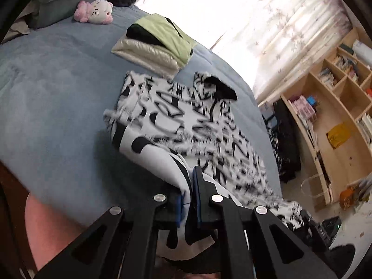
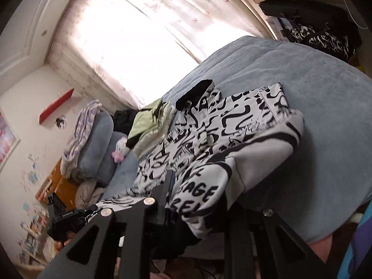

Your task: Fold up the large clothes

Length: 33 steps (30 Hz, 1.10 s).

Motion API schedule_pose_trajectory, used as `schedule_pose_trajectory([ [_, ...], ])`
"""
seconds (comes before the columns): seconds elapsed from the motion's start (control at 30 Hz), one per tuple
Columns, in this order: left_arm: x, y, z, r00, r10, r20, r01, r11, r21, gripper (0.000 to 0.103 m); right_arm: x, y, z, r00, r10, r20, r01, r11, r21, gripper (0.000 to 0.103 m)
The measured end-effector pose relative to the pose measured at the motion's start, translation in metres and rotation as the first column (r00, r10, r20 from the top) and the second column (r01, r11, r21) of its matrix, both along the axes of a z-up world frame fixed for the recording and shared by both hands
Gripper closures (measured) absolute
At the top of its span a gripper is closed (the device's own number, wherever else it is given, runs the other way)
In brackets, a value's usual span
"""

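A large black-and-white printed hooded jacket (image 1: 186, 121) (image 2: 232, 121) lies spread on the blue bed cover (image 1: 58, 93) (image 2: 302, 81), its black-lined hood at the far end. The near edge is raised off the bed. My left gripper (image 1: 191, 181) is shut on a white fold of that near edge, which hangs out below the blue pads. My right gripper (image 2: 197, 186) is shut on the other near corner, where lettered fabric drapes over it and hides one finger.
A folded green and beige pile (image 1: 158, 44) (image 2: 148, 123) sits just beyond the jacket. A pink and white plush toy (image 1: 95, 11) (image 2: 119, 150) lies near the grey pillows. A wooden shelf unit (image 1: 337, 107) stands beside the bed. A person's leg (image 1: 46, 220) shows at the near bed edge.
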<state>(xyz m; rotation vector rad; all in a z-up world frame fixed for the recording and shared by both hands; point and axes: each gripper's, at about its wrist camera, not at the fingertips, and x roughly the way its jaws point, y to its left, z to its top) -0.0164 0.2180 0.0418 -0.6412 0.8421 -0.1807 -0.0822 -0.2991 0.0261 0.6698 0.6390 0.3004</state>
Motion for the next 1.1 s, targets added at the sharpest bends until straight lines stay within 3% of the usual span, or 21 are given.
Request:
schedule_pose_trajectory([
  [0.2, 0.069, -0.005, 0.013, 0.999, 0.038, 0.027, -0.038, 0.999, -0.003, 0.097, 0.051, -0.010, 0.011, 0.999, -0.032, 0.021, 0.032, 0.999, 0.042, 0.082],
  [0.37, 0.132, -0.008, 0.012, 0.998, 0.061, 0.001, -0.061, 0.998, 0.001, 0.097, 0.110, -0.005, 0.022, 0.999, -0.044, 0.027, 0.044, 0.999, 0.002, 0.082],
  [0.63, 0.250, -0.009, -0.028, 0.992, 0.075, -0.104, -0.073, 0.997, 0.017, 0.093, 0.236, 0.000, 0.004, 0.996, -0.066, -0.064, 0.062, 0.995, -0.075, 0.077],
  [0.67, 0.261, -0.009, -0.035, 0.990, 0.074, -0.120, -0.073, 0.997, 0.015, 0.091, 0.254, 0.000, -0.004, 0.993, -0.068, -0.095, 0.061, 0.995, -0.077, 0.073],
  [0.73, 0.291, -0.009, -0.056, 0.984, 0.050, -0.172, -0.055, 0.998, -0.024, 0.071, 0.286, -0.002, -0.020, 0.983, -0.071, -0.167, 0.060, 0.996, -0.067, 0.064],
  [0.77, 0.300, -0.009, -0.065, 0.980, 0.036, -0.194, -0.047, 0.998, -0.051, 0.067, 0.298, -0.005, -0.028, 0.977, -0.076, -0.198, 0.066, 0.996, -0.056, 0.057],
  [0.83, 0.320, -0.006, -0.079, 0.976, 0.035, -0.217, -0.059, 0.993, -0.102, 0.056, 0.320, -0.009, -0.043, 0.969, -0.070, -0.236, 0.070, 0.998, -0.011, 0.053],
  [0.93, 0.331, -0.001, -0.086, 0.979, 0.059, -0.195, -0.088, 0.986, -0.144, 0.049, 0.340, -0.015, -0.059, 0.969, -0.049, -0.241, 0.063, 0.997, 0.052, 0.049],
  [1.0, 0.335, -0.001, -0.086, 0.982, 0.059, -0.179, -0.083, 0.988, -0.133, 0.048, 0.345, -0.017, -0.062, 0.971, -0.048, -0.233, 0.062, 0.997, 0.053, 0.047],
  [1.1, 0.342, -0.008, -0.084, 0.989, 0.013, -0.150, -0.012, 1.000, 0.003, 0.048, 0.346, -0.021, -0.069, 0.969, -0.064, -0.241, 0.058, 0.998, -0.034, 0.047],
])
